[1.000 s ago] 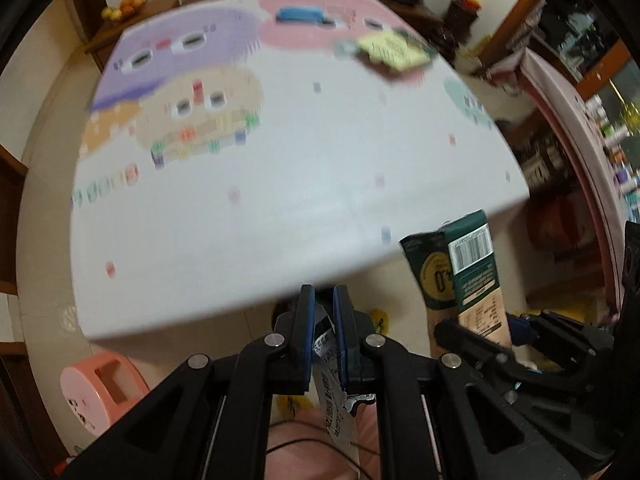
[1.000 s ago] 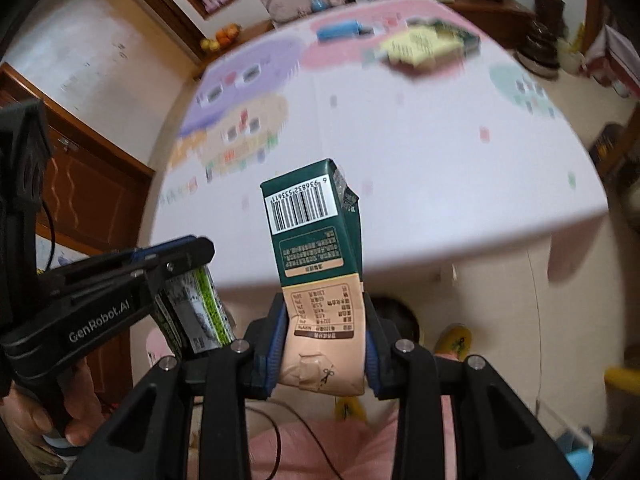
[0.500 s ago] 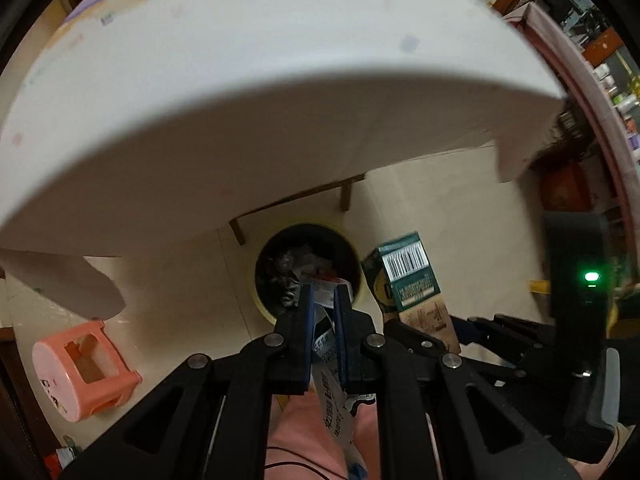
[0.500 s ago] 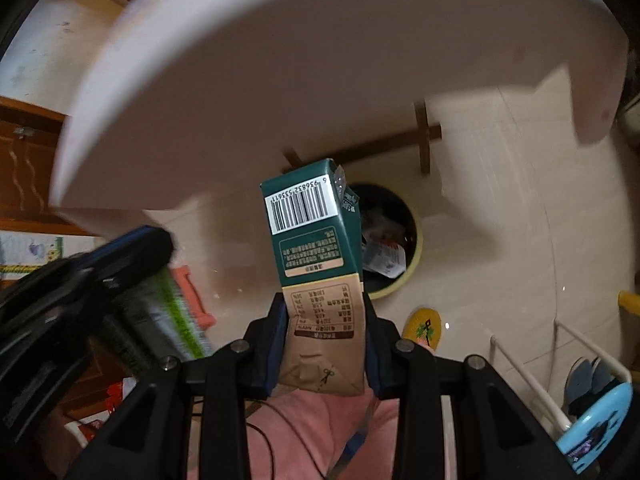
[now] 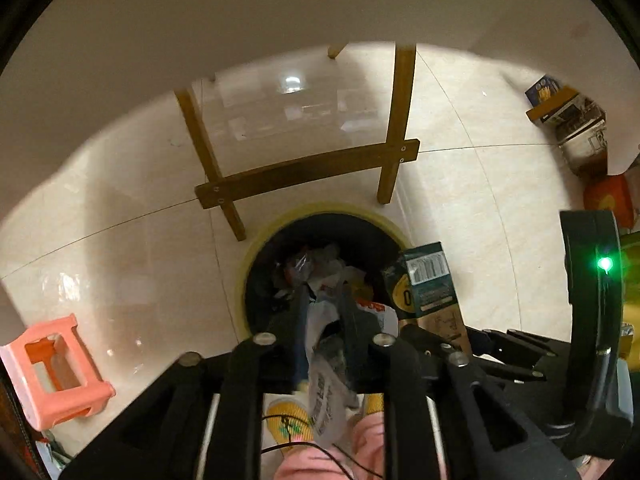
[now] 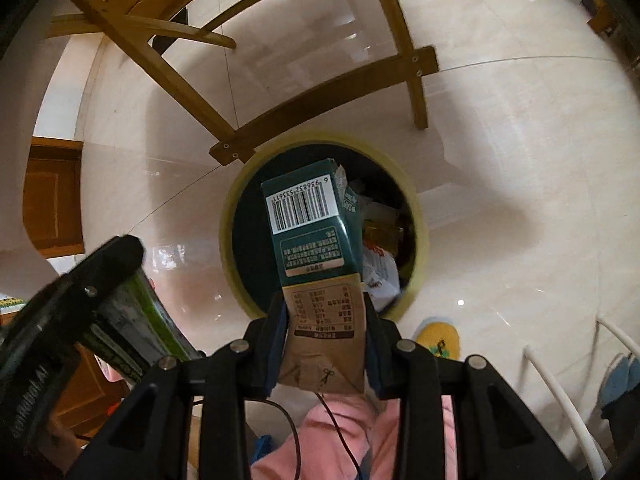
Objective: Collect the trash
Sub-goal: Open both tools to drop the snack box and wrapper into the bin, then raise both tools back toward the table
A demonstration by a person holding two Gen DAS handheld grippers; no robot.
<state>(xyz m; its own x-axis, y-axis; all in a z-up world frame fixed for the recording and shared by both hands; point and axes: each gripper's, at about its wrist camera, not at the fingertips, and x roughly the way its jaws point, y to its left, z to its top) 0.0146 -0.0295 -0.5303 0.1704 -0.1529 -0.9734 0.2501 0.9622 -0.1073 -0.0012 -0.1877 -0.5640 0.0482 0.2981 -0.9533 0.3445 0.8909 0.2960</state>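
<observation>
Over the bin [image 5: 256,248], the left gripper [image 5: 323,300] is opening around a wrapper [image 5: 326,360]; the right gripper [image 6: 325,320] clamps a carton [image 6: 312,232] (near the rim); either could miss.

- Carton [image 6: 314,236]: green over tan, barcode panel facing up, upright at frame centre over the bin.
- Wrapper [image 5: 326,376]: crumpled, whitish, lower centre.
- Bin [image 6: 420,216]: round, yellow-rimmed, dark inside, holding trash.
</observation>
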